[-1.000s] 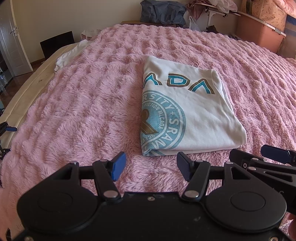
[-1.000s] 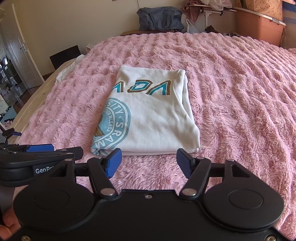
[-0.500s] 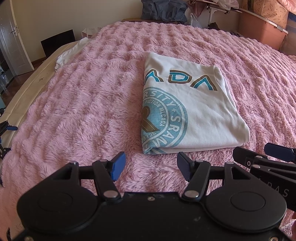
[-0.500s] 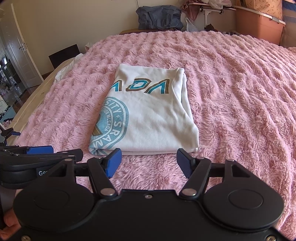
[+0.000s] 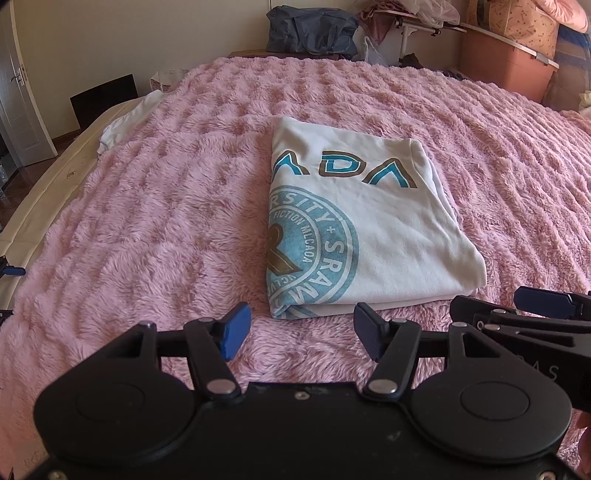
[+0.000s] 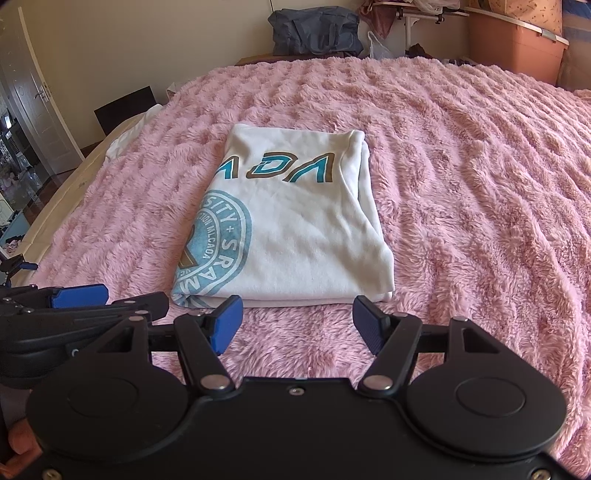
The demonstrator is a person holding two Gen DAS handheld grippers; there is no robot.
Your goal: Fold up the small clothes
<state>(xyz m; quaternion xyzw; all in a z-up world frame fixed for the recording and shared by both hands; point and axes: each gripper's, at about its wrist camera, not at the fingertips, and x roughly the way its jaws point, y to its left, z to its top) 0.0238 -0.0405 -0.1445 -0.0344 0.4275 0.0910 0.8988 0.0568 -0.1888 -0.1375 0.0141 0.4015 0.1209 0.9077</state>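
Note:
A white T-shirt [image 5: 373, 221] with a teal round print and teal-brown letters lies folded into a rectangle on the pink fluffy blanket [image 5: 166, 221]; it also shows in the right wrist view [image 6: 306, 229]. My left gripper [image 5: 301, 330] is open and empty, hovering just short of the shirt's near left corner. My right gripper [image 6: 295, 325] is open and empty, just short of the shirt's near edge. The right gripper also shows at the right of the left wrist view [image 5: 535, 310]. The left gripper shows at the left of the right wrist view [image 6: 81, 306].
A white cloth [image 5: 125, 122] lies at the blanket's far left edge. A dark bag [image 5: 310, 33] sits beyond the bed's far end. An orange storage box [image 5: 506, 62] stands at the back right. A door [image 5: 18, 92] is at the left.
Both grippers have drifted slightly over the blanket near the shirt's near edge, staying open. The folded shirt has not moved.

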